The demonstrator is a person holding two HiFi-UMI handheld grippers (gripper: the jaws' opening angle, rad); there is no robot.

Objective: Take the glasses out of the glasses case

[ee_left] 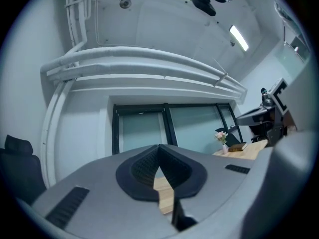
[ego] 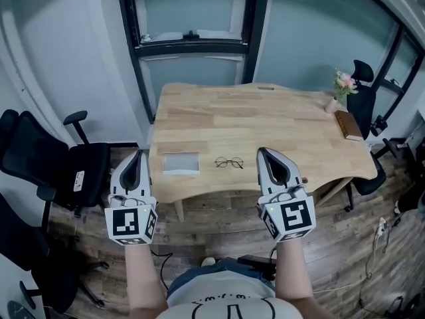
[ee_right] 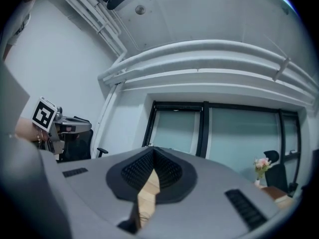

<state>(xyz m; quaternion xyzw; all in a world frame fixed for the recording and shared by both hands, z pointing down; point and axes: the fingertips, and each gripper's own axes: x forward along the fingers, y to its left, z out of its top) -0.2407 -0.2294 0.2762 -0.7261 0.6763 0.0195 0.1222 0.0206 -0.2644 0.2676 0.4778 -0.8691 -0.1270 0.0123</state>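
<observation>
A flat grey glasses case (ego: 180, 162) lies near the front edge of the wooden table (ego: 265, 121). Thin round-rimmed glasses (ego: 229, 162) rest on the wood just to its right, outside the case. My left gripper (ego: 139, 153) hangs in front of the table's near-left corner, jaws shut and empty. My right gripper (ego: 261, 151) is held level with it, right of the glasses, also shut on nothing. In the left gripper view the left gripper (ee_left: 159, 148) points above the tabletop at the window, and so does the right gripper (ee_right: 152, 149) in its own view.
A brown book (ego: 348, 125) and a small vase of pink flowers (ego: 341, 88) sit at the table's right end. Black office chairs stand at the left (ego: 46, 161) and far right (ego: 363, 85). A dark-framed window (ego: 192, 38) is behind the table. Cables lie on the wooden floor.
</observation>
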